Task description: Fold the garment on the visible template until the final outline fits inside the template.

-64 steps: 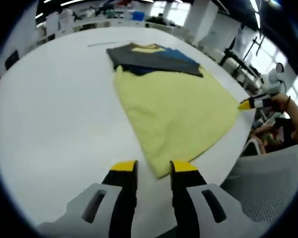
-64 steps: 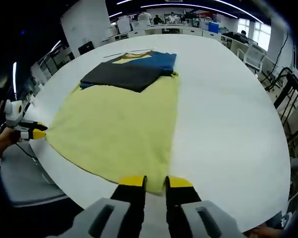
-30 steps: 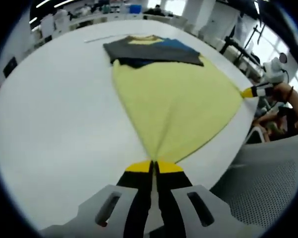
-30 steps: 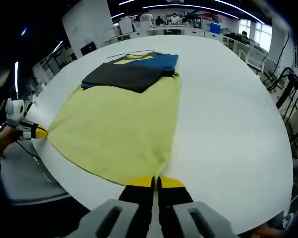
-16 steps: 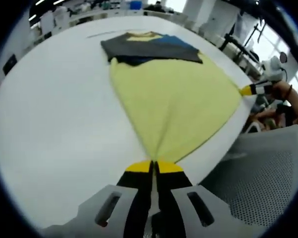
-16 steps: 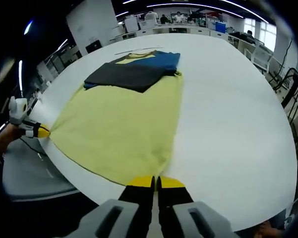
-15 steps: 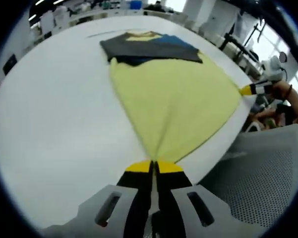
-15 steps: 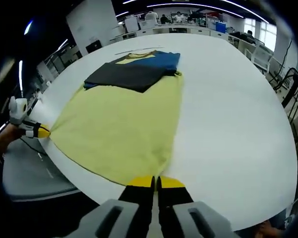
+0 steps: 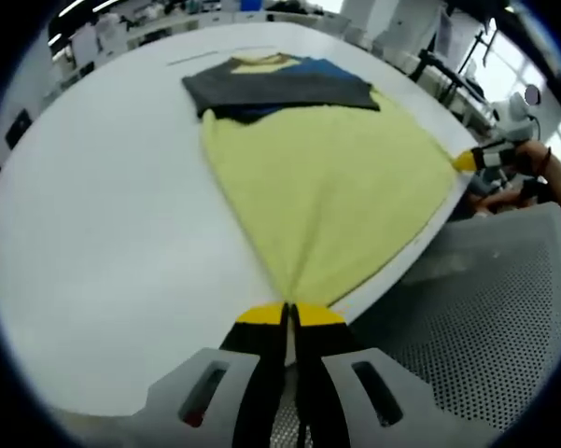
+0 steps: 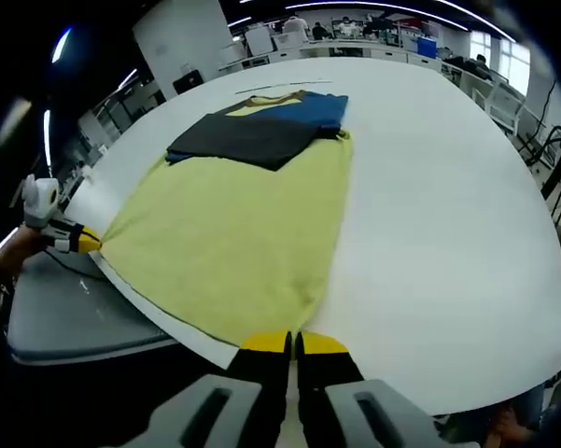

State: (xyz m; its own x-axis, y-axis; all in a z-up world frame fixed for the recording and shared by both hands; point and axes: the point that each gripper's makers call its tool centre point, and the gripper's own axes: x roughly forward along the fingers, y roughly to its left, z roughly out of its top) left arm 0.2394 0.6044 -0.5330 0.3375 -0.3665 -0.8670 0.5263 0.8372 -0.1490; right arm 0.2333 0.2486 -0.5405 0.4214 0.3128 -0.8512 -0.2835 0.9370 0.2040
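The left tongs (image 9: 287, 315) and the right tongs (image 10: 293, 343) are each clamping a corner of the yellow garment (image 9: 327, 187), stretching it over the white bench (image 9: 103, 215).

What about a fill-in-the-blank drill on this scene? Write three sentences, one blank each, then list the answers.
1. The left gripper is shut on a corner of the ____ garment.
2. The right gripper has its jaws ____ on another corner of that garment.
3. The dark grey sleeve lies folded over the garment on the ____ table.

Answers: yellow; shut; white
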